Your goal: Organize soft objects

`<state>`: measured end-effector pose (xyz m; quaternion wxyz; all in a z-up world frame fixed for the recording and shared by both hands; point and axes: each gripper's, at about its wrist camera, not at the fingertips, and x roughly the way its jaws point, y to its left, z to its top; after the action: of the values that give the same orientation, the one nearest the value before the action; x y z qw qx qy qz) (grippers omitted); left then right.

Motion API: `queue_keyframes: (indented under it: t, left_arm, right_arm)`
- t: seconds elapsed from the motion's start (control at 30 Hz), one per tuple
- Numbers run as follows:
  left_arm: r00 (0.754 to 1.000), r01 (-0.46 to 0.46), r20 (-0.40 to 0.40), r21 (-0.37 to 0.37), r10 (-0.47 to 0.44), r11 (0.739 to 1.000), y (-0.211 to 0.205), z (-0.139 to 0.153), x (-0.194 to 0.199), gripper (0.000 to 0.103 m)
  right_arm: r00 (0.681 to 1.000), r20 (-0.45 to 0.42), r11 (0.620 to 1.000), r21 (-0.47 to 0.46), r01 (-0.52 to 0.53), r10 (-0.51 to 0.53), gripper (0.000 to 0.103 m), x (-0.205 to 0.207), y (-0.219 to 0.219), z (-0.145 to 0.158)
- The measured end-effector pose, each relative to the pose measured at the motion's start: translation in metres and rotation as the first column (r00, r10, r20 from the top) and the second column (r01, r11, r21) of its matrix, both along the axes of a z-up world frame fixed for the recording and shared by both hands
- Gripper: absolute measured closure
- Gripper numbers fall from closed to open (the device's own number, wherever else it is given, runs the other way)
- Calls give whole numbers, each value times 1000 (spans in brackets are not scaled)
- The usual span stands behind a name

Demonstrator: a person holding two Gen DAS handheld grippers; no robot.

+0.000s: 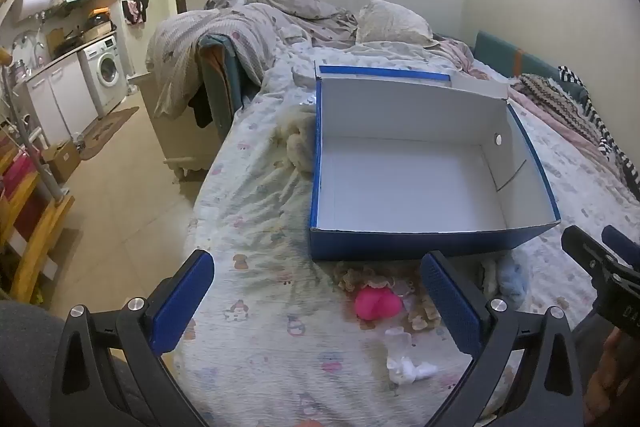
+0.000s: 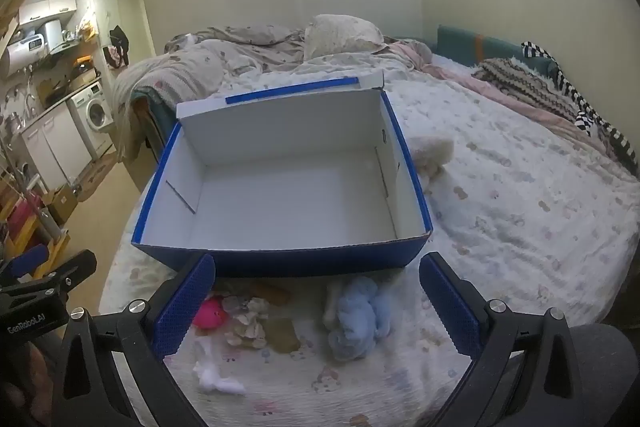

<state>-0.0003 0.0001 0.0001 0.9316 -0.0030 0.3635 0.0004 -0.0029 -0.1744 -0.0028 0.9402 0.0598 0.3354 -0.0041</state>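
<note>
Both tongs released wide: left gripper (image 1: 318, 297), right gripper (image 2: 316, 297). Open blue cardboard box (image 1: 400, 247) empty. Right view shows whole fluffy pale-blue toy (image 2: 358, 323); left shows just sliver.

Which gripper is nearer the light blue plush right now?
Right. The right gripper hangs open directly over the light blue plush; the left gripper sits to its left, over the pink toy.

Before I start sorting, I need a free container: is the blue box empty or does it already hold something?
Empty. The blue box shows only its bare white floor and walls in both wrist views; the soft toys, like the pink one, lie on the bedsheet in front.
</note>
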Motion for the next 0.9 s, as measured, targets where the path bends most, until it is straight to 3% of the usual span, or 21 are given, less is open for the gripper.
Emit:
queue_keyframes:
  t: [0.9]
  left_arm:
    - [1000,2,-3,8,-2,1000,1,0,1,0]
  right_arm:
    - [1000,-11,1000,-2,11,-11,0,1,0,-3]
